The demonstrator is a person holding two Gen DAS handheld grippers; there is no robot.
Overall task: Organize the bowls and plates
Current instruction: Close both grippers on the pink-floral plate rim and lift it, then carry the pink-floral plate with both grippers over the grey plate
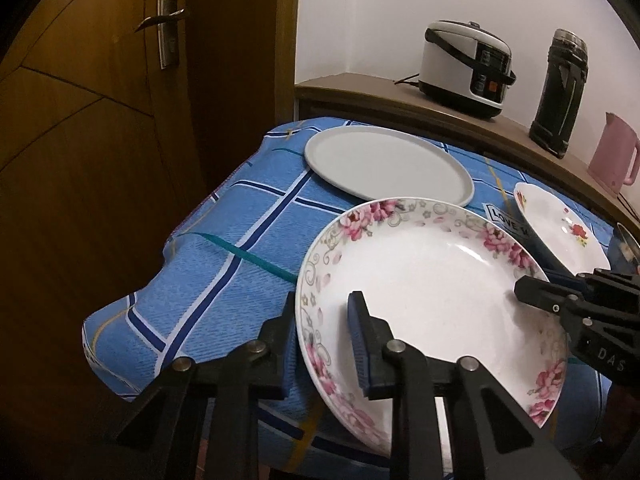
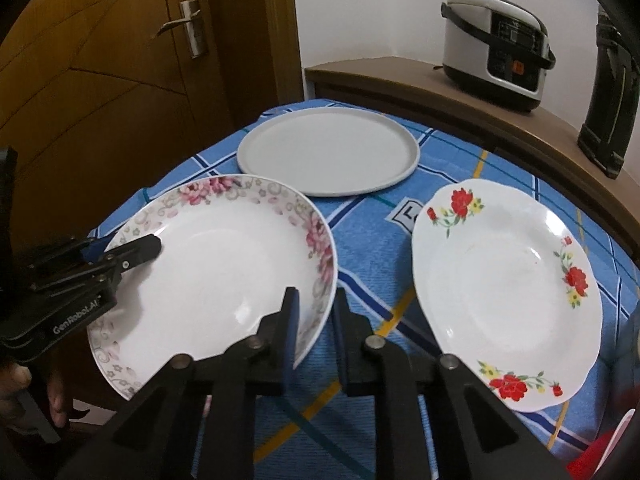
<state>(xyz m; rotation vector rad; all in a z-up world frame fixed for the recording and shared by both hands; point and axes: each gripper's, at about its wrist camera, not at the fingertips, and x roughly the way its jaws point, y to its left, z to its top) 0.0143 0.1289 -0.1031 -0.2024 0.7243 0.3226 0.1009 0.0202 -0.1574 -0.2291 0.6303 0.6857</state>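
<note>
Both claws pinch the same dish: the left claw [image 1: 320,312] grips the near left rim of the pink-flowered plate [image 1: 432,280], one finger under the rim and one inside the bowl of it, while the right claw [image 2: 314,312] clamps the rim on the opposite side, one finger inside and one outside. From the right-hand view the left claw [image 2: 132,250] reaches in from the left edge with its tip lying on the plate's rim, and a hand [image 2: 24,396] shows dimly below it. From the left-hand view the right claw [image 1: 536,290] comes in from the right in the same way. That plate sits tilted above a table under a blue checked cloth [image 1: 224,240]. Behind it a plain grey flat plate [image 2: 328,152] lies on the cloth, near but apart. To the right lies a white plate with red flowers [image 2: 508,280], well clear of the pink one. Beyond the table a wooden counter [image 2: 400,76] carries a rice cooker [image 2: 496,48], a dark flask [image 1: 560,92] and a pink kettle [image 1: 614,152]. A wooden door [image 1: 100,100] with a metal handle stands to the left.
</note>
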